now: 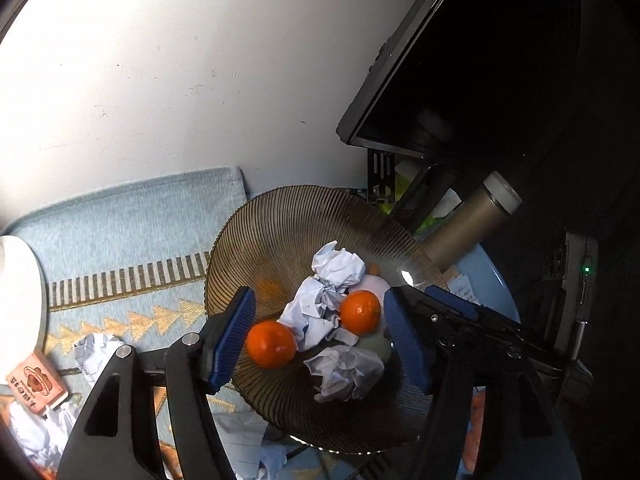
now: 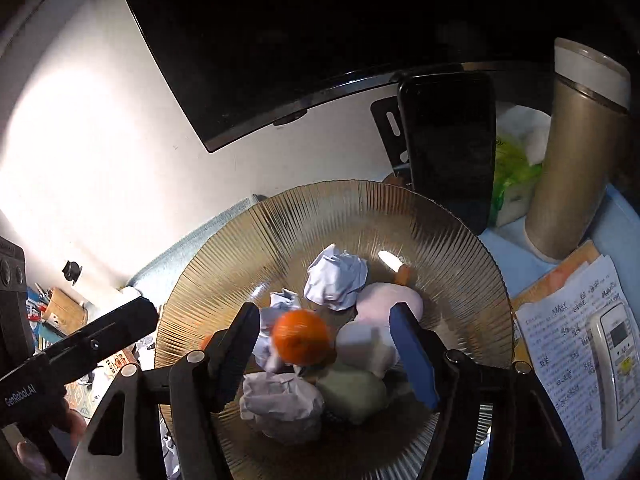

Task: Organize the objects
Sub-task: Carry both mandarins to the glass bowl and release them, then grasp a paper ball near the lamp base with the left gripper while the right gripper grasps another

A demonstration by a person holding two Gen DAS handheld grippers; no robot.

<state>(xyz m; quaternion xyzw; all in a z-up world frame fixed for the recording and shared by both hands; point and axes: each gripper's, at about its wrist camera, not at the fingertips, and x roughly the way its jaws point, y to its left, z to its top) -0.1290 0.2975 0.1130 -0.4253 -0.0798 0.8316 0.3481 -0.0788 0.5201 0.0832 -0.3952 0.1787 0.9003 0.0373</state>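
A ribbed brown glass plate (image 1: 280,220) (image 2: 460,248) holds crumpled paper balls (image 1: 338,266) (image 2: 336,280), two tangerines (image 1: 271,344) (image 1: 360,312) and pale soft objects (image 2: 390,302). My left gripper (image 1: 320,340) is open over the plate, a tangerine next to its left finger. My right gripper (image 2: 328,352) is open over the plate; a blurred tangerine (image 2: 300,336) lies between its fingers, untouched. The left gripper's body (image 2: 80,344) shows at the right wrist view's left.
A dark monitor (image 1: 460,60) (image 2: 320,20) stands behind the plate. A phone (image 2: 448,148), a bronze flask (image 1: 468,220) (image 2: 576,152), papers with a remote (image 2: 616,372), a blue patterned mat (image 1: 120,240), loose paper balls (image 1: 96,354) and a small box (image 1: 34,380) surround it.
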